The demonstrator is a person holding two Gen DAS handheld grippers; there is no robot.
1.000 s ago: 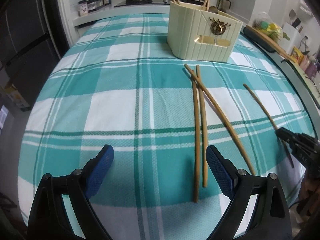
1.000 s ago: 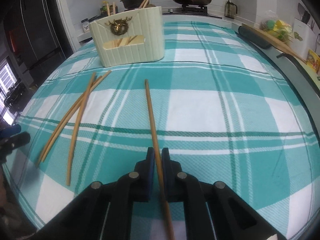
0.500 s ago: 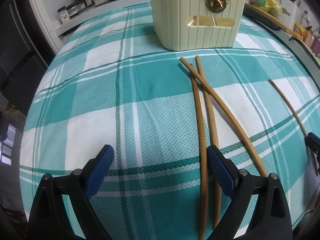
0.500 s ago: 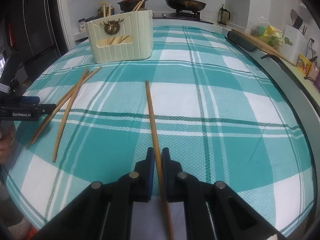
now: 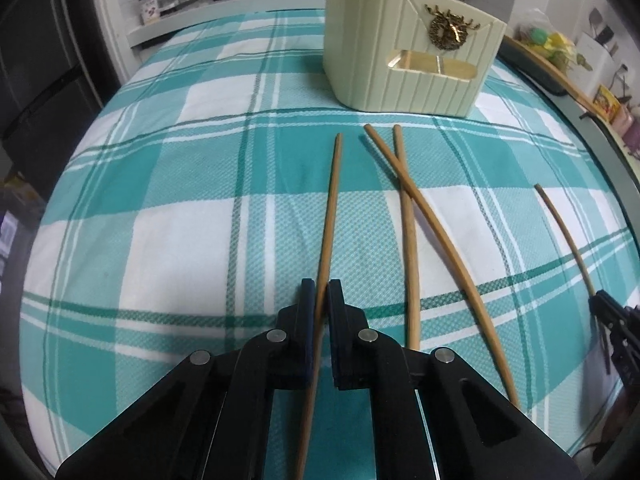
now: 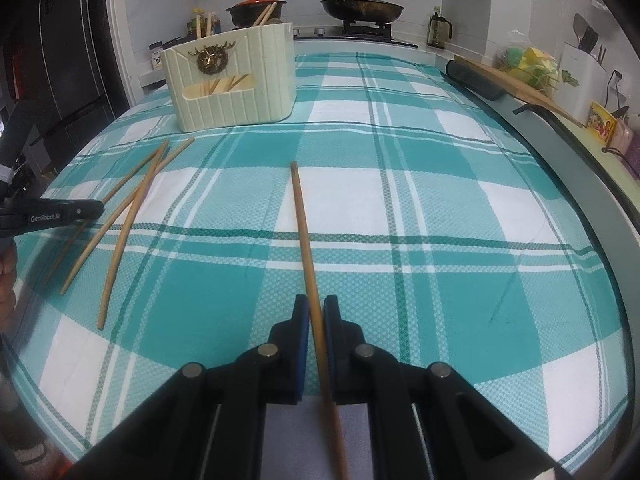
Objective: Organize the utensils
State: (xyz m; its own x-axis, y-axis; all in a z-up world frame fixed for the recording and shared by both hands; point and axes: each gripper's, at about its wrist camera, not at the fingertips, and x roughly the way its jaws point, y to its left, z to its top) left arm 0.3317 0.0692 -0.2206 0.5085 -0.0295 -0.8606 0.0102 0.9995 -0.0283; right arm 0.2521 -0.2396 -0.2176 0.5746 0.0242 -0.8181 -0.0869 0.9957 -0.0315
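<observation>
Left gripper [image 5: 321, 286]: jaws have just been closing and now clamp one chopstick [image 5: 329, 216] between the blue pads; the stick runs forward over the cloth toward the holder.

Right gripper [image 6: 316, 304]: fingers together, clamped on a second stick [image 6: 304, 232], which points up the cloth, well apart from the others.

Loose pair [image 5: 408, 200]: two chopsticks on the cloth just right of the left gripper's stick, crossing near their far ends, tips near the holder's base.

Holder [image 5: 408, 52]: cream ribbed box with a gold deer-head badge, standing upright at the far side of the cloth; several chopsticks already stand inside, ends showing above the rim and through the front slot.

Cloth [image 6: 440, 208]: teal-and-white plaid, covering the table.

Background: stove with a lidded pan [image 6: 362, 6] and a red-lidded pot [image 6: 256, 6].
</observation>
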